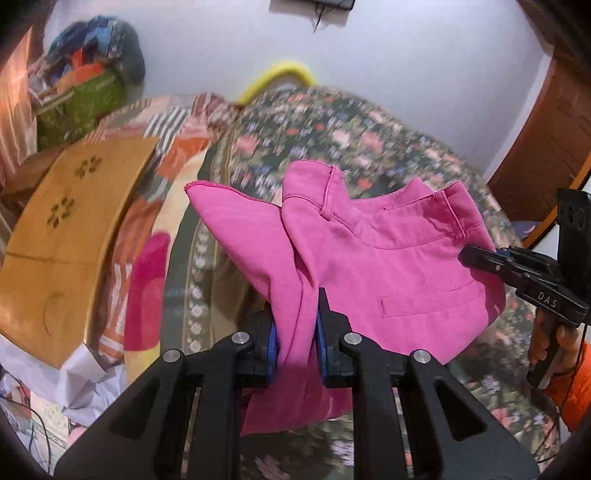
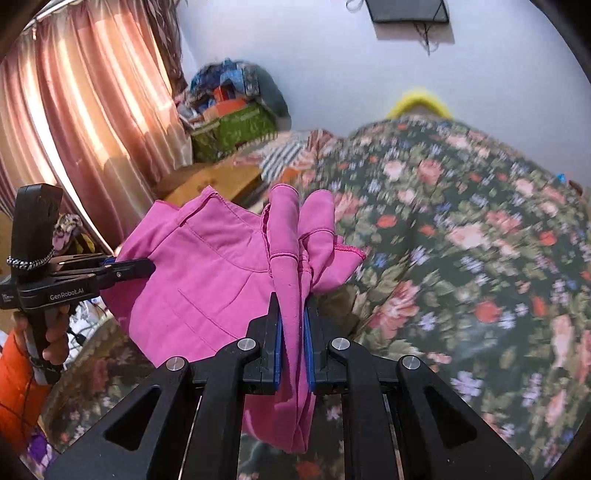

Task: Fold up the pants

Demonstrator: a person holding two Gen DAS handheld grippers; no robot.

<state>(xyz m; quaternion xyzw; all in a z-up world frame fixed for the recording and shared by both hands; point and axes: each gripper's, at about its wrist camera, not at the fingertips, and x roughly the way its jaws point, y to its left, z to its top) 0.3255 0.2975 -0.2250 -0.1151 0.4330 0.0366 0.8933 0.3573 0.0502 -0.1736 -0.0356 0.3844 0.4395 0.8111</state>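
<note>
Left wrist view: the left gripper (image 1: 295, 332) is pinched tight on a bunch of the pink pants (image 1: 388, 266), which hang in the air over the flowery bed (image 1: 369, 122), near its left edge. The right gripper (image 1: 476, 254) bites the waist side. Right wrist view: the right gripper (image 2: 293, 332) squeezes a thick fold of the pants (image 2: 207, 266) too. The cloth looks soft, light and floppy, so holding it at the waistband seems best.

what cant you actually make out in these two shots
- Pants: lower legs, both views, hang behind the grippers' frames.
- Bedspread: floral detail motion-blurred, both views.
- Box pile: contents blurred, left view.
- Wall item: cut off by top edge, right view.
</note>
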